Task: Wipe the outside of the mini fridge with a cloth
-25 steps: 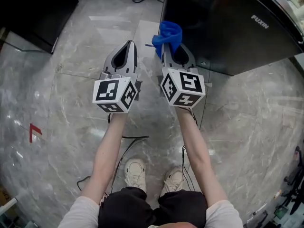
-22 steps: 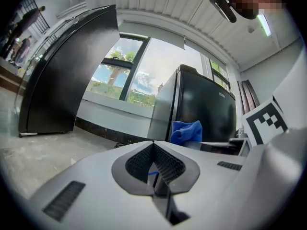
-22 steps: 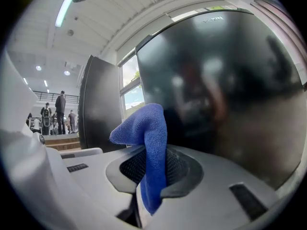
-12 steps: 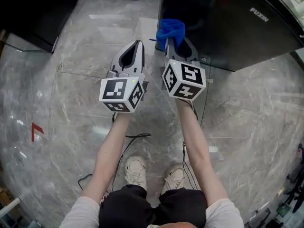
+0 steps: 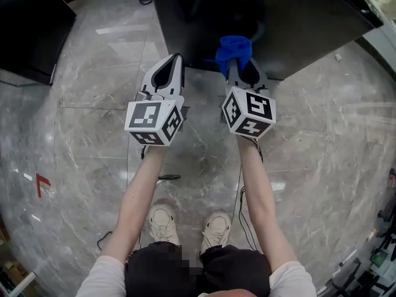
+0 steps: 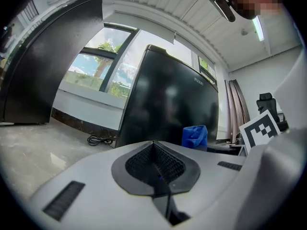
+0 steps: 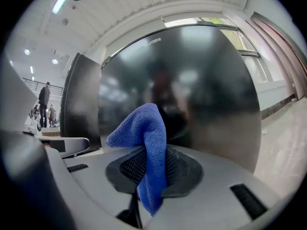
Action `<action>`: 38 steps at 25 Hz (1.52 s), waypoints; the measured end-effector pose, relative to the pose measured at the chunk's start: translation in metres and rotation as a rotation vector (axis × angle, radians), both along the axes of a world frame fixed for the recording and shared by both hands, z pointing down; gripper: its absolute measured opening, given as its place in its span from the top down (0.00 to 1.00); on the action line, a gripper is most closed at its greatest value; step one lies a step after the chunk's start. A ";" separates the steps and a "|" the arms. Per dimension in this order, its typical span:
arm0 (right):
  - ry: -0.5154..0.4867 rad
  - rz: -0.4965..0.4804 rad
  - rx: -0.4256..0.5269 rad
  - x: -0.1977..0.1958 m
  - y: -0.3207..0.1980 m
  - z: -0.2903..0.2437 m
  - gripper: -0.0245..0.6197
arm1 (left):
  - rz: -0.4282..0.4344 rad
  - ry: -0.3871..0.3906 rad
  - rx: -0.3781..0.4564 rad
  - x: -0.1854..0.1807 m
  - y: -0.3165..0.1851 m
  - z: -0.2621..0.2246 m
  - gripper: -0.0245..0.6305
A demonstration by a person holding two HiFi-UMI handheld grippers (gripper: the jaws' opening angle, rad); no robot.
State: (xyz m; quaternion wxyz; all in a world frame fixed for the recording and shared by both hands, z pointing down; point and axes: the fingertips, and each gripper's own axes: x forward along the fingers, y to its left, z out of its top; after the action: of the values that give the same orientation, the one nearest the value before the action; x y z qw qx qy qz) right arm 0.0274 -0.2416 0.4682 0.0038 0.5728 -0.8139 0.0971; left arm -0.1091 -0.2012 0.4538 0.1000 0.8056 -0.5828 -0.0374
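The black mini fridge [image 5: 260, 11] stands on the floor straight ahead, its glossy face filling the right gripper view [image 7: 192, 80] and rising at centre in the left gripper view [image 6: 168, 99]. My right gripper [image 5: 238, 64] is shut on a blue cloth [image 5: 234, 51], which bunches up from the jaws [image 7: 146, 143] just in front of the fridge face; whether it touches the fridge is unclear. The left gripper [image 5: 176, 59] is shut with nothing in it, level with the right one and to its left, near the fridge's left corner. From there the blue cloth [image 6: 194, 135] shows at right.
A second dark cabinet [image 5: 31, 23] stands at the far left, with bare marble floor [image 5: 93, 104] between it and the fridge. A coiled black cable [image 6: 100, 140] lies on the floor beside the fridge. Thin cables [image 5: 164, 178] run near the person's shoes [image 5: 162, 223].
Both grippers have come closer to the fridge; the fridge now sits centred ahead, and the cloth has gone from beside its left edge to in front of its face.
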 end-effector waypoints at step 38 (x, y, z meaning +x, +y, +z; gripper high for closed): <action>0.045 0.373 -0.012 0.225 -0.014 0.000 0.84 | 0.077 0.007 -0.025 0.074 -0.012 0.020 0.96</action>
State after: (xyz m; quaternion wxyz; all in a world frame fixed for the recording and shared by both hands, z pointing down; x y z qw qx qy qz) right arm 0.2524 -0.2554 0.4679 0.0077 0.7157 -0.6928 0.0883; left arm -0.0349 -0.2129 0.4739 0.1134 0.8260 -0.5513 -0.0291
